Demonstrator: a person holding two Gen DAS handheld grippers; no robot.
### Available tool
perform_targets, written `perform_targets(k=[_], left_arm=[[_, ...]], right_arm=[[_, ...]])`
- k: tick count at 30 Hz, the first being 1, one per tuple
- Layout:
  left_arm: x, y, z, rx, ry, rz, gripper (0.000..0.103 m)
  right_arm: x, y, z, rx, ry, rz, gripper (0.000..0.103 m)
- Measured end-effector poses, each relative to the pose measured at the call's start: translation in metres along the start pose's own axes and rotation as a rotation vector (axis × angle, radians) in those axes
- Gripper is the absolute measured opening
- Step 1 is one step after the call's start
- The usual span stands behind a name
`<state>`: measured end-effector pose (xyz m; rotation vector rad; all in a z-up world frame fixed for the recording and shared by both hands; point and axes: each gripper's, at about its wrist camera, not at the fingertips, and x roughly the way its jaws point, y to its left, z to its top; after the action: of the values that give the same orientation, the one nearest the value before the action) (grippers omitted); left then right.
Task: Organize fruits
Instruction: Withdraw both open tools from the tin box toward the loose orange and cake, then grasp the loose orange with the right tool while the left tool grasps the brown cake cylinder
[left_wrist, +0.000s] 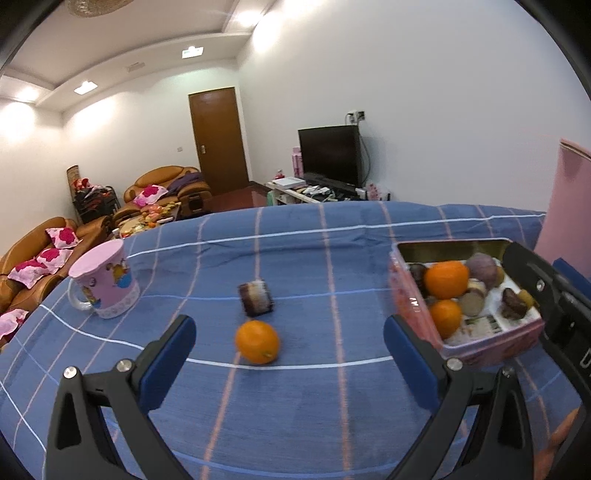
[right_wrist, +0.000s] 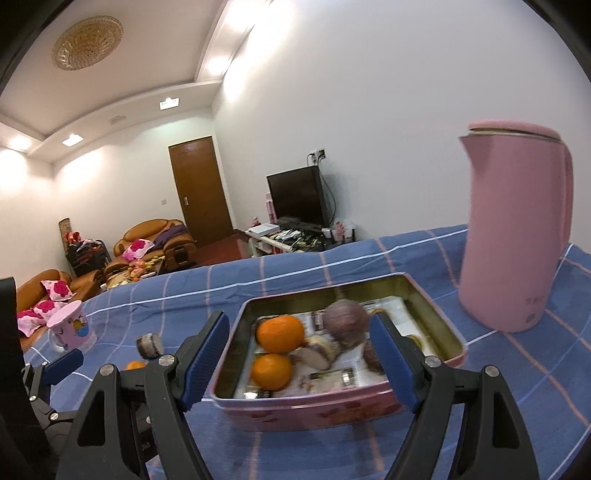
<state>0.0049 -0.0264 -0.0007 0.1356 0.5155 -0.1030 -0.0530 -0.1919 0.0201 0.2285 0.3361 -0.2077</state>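
A loose orange (left_wrist: 257, 342) lies on the blue checked cloth, with a dark purple cut piece (left_wrist: 255, 297) just behind it. My left gripper (left_wrist: 290, 360) is open and empty, its jaws wide on either side of the orange, slightly short of it. A pink tin (left_wrist: 491, 341) at the right holds two oranges (left_wrist: 446, 279), a purple round fruit (left_wrist: 482, 270) and several cut pieces. My right gripper (right_wrist: 299, 356) is open and empty, hovering over the tin's near edge (right_wrist: 314, 408). The tin's oranges (right_wrist: 280, 333) and purple fruit (right_wrist: 346, 322) show between its jaws. The loose orange (right_wrist: 135, 365) is partly hidden.
A pink mug (left_wrist: 105, 283) stands at the table's left; it also shows in the right wrist view (right_wrist: 72, 330). A tall pink kettle (right_wrist: 515, 229) stands right of the tin. The table's far edge drops to a living room with sofas and a TV.
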Motion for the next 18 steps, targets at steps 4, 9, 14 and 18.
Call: perform_targets(k=[4,9,14,18], left_arm=[[0.007,0.020,0.000,-0.020,0.014,0.017,0.103],[0.019,0.044,0.001,-0.030,0.031,0.051,0.103],[0.036,0.078,0.001,-0.064,0.084,0.109,0.103],[0.052,0.110,-0.001,-0.133,0.147,0.162,0.103]], right_arm=[[0.008,0.017,-0.004,0.010,0.014,0.025,0.080],[0.019,0.043,-0.006,-0.008,0.032,0.060,0.080],[0.030,0.070,-0.010,-0.058,0.060,0.072,0.080],[0.043,0.087,-0.012,-0.084,0.106,0.072,0.079]])
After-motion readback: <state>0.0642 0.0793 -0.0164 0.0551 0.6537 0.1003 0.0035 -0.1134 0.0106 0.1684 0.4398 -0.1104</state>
